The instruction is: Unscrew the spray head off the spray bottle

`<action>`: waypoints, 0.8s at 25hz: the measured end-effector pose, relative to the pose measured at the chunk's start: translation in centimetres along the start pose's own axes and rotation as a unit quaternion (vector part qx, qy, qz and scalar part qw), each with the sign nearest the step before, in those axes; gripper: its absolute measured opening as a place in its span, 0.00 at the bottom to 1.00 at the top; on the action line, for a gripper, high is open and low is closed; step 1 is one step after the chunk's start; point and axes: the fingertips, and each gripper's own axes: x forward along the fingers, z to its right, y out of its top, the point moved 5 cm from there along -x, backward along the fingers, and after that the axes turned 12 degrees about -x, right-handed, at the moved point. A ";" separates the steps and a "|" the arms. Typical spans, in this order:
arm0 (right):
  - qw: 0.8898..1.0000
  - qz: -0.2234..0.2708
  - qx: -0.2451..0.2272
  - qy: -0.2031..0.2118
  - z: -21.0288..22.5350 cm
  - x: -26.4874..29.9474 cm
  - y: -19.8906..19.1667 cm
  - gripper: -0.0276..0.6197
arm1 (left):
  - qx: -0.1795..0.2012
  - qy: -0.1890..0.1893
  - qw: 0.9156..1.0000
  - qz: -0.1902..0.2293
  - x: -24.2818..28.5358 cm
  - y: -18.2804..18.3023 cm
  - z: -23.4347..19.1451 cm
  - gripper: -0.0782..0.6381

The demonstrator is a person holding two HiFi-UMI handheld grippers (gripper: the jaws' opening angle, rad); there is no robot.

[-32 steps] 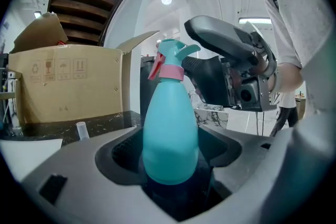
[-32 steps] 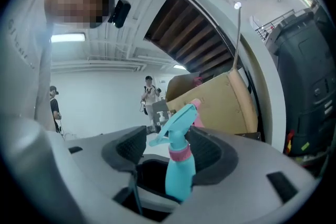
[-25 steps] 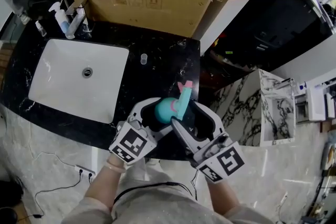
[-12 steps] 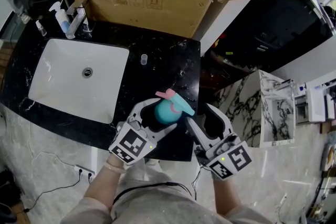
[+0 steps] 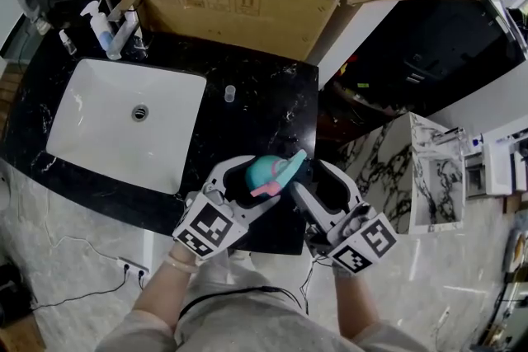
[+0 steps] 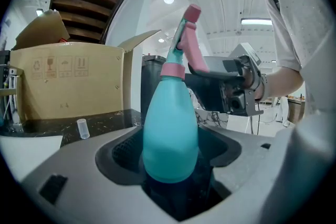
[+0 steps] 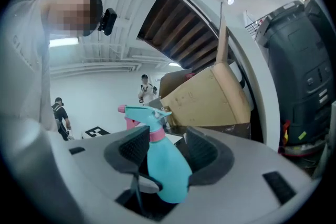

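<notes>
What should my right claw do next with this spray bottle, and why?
Probably finish closing the right claw on the pink collar. Its jaws are closing with the collar between them, but the pads do not press on it yet. The left claw already clamps the spray bottle by its body, ready for unscrewing.

Black marble tabletop (image 5: 266,107), white sink (image 5: 91,115) set in it, open cardboard box (image 5: 231,8) behind, small clear vial (image 5: 230,92) beside the sink, left gripper (image 5: 246,190) clamping teal spray bottle (image 5: 262,169), right gripper (image 5: 312,179) jaws closing around its spray head (image 5: 282,174)
</notes>
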 end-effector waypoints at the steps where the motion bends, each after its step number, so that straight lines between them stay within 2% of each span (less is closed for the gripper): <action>1: 1.000 0.003 0.002 0.009 -0.4 0.1 0.0 0.39 | 0.000 0.000 1.000 0.000 0.0 0.0 0.0 0.57; 5: 1.000 0.026 0.014 0.010 -1.1 -0.9 0.6 0.39 | -0.002 0.001 1.000 -0.001 0.1 0.0 0.0 0.57; 7: 0.999 0.025 0.018 0.030 -1.8 -1.5 0.3 0.40 | -0.002 0.002 1.000 -0.001 0.0 0.0 0.0 0.57; 10: 0.999 0.008 0.009 0.044 -3.2 -1.4 -0.2 0.48 | -0.003 0.003 1.000 -0.002 0.0 -0.1 0.0 0.57; 13: 1.000 0.005 0.006 0.025 -4.4 0.0 0.0 0.52 | -0.003 0.004 1.000 -0.002 0.0 -0.1 0.0 0.57; 20: 0.999 -0.007 0.019 -0.032 -4.9 1.7 -0.6 0.50 | -0.005 0.007 1.000 -0.002 -0.1 -0.2 0.1 0.57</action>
